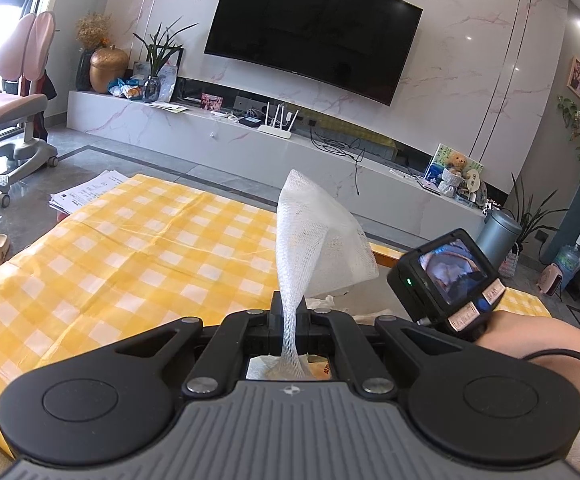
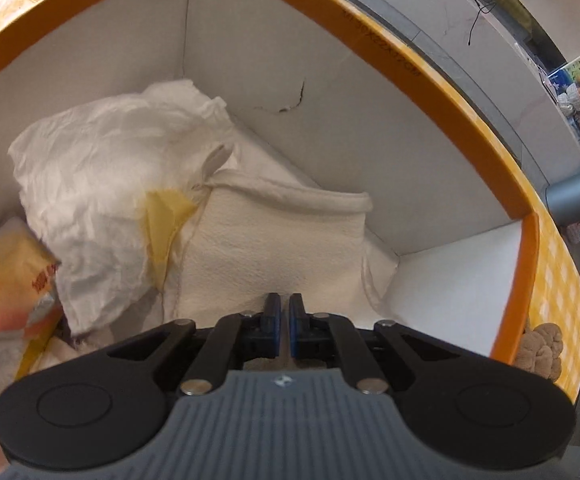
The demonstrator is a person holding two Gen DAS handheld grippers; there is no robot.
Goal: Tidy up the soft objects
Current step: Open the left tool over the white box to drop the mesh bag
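Note:
My left gripper [image 1: 290, 309] is shut on a white mesh cloth [image 1: 314, 232], which stands up from the fingers and fans out above the yellow checked tablecloth [image 1: 129, 248]. My right gripper [image 2: 284, 305] points down into an orange box with white inner walls [image 2: 410, 60]. Its blue pads [image 2: 273, 312] are shut with nothing between them, just above a cream towel [image 2: 273, 248]. A crumpled white cloth with a yellow patch [image 2: 109, 184] lies to the left of the towel. An orange and yellow packet [image 2: 17, 280] sits at the box's left edge.
A brown plush item [image 2: 538, 348] lies outside the box's right wall. In the left wrist view a person's forearm [image 1: 538, 340] and the other gripper's camera screen [image 1: 450, 276] are at the right. Papers [image 1: 85, 196] lie at the table's far left corner.

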